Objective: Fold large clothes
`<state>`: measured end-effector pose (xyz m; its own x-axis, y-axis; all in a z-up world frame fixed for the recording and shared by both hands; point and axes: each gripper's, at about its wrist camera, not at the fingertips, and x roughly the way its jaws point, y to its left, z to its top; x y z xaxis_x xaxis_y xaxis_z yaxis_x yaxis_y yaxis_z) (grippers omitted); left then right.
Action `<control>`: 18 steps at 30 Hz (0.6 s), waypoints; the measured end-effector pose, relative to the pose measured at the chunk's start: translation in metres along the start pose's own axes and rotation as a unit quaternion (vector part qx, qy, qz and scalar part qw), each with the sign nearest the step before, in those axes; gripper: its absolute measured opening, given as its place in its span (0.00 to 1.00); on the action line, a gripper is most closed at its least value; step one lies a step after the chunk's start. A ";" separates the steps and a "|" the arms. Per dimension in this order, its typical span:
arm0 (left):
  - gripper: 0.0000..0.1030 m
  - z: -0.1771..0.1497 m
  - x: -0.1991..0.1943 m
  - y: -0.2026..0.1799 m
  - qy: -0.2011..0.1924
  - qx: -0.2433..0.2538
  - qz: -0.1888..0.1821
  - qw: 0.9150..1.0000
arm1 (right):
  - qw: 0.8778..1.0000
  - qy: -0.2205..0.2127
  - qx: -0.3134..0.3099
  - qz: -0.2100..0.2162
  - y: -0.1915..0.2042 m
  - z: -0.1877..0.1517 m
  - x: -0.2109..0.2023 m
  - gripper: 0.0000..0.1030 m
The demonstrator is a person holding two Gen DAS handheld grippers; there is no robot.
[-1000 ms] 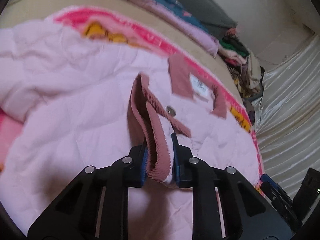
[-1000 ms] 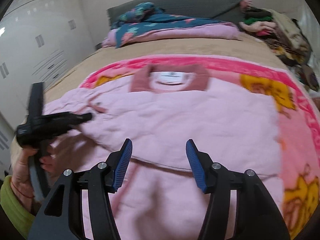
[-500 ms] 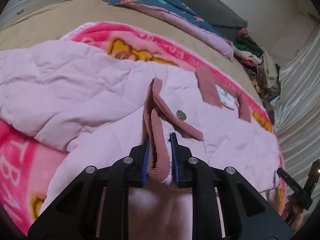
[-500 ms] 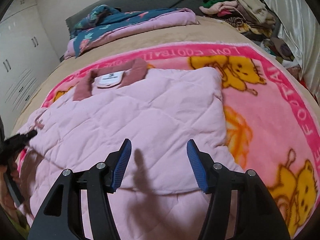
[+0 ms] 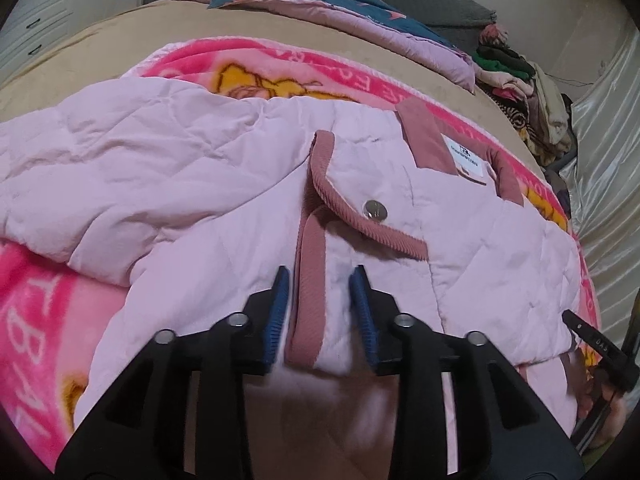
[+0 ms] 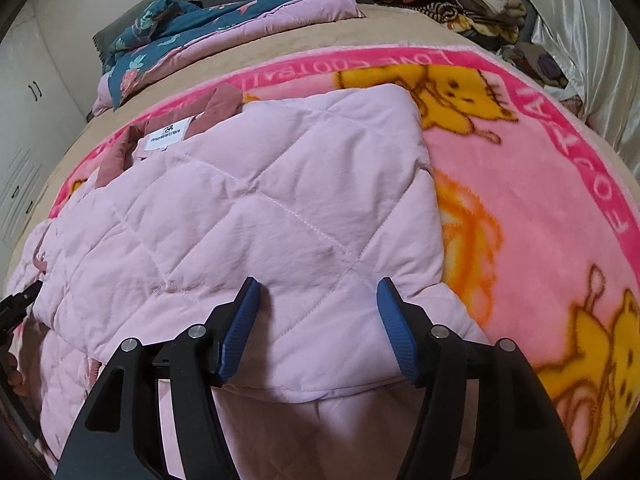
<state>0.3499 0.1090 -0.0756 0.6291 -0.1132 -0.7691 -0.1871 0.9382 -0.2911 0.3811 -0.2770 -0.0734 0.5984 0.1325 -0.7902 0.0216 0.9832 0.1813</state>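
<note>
Right now my left gripper (image 5: 320,312) has just been opening: its blue pads stand off either side of the ribbed sleeve cuff (image 5: 308,304), which lies loose between them on the pink quilted jacket (image 5: 168,168). I judge this as the release after laying the sleeve across the body, so I would back straight out along the fingers without snagging the cuff. My right gripper (image 6: 318,328) has also just been widening and grips nothing; the folded jacket edge lies just beyond and below its fingertips, spread on the pink cartoon blanket (image 6: 540,208). For the next fold I would take that edge squarely, both layers together. What I cannot make out: the jacket hem nearest me is hidden under both gripper bodies, and the far sleeve is cut off.
</note>
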 end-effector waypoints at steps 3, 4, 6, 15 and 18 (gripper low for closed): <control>0.56 -0.001 -0.013 0.001 -0.005 -0.004 0.002 1.000 | 1.000 -0.019 0.012 0.016 0.006 -0.003 -0.020 0.78; 0.63 -0.001 -0.017 0.002 -0.008 -0.003 0.005 1.000 | 0.999 -0.026 0.010 0.019 0.011 -0.005 -0.027 0.81; 0.69 -0.001 -0.029 0.003 -0.018 -0.001 0.014 1.000 | 0.999 -0.036 0.001 0.030 0.022 -0.007 -0.039 0.83; 0.91 0.003 -0.068 0.035 -0.041 -0.026 0.028 0.998 | 0.994 -0.072 -0.039 0.067 0.085 -0.009 -0.083 0.94; 0.91 0.006 -0.082 0.052 -0.055 -0.041 0.052 0.996 | 0.993 -0.077 -0.052 0.078 0.108 -0.009 -0.091 0.94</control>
<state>0.2932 0.1695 -0.0242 0.6811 0.0235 -0.7318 -0.3128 0.9130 -0.2618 0.3214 -0.1820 0.0124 0.7033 0.2713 -0.6571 -0.1593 0.9610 0.2262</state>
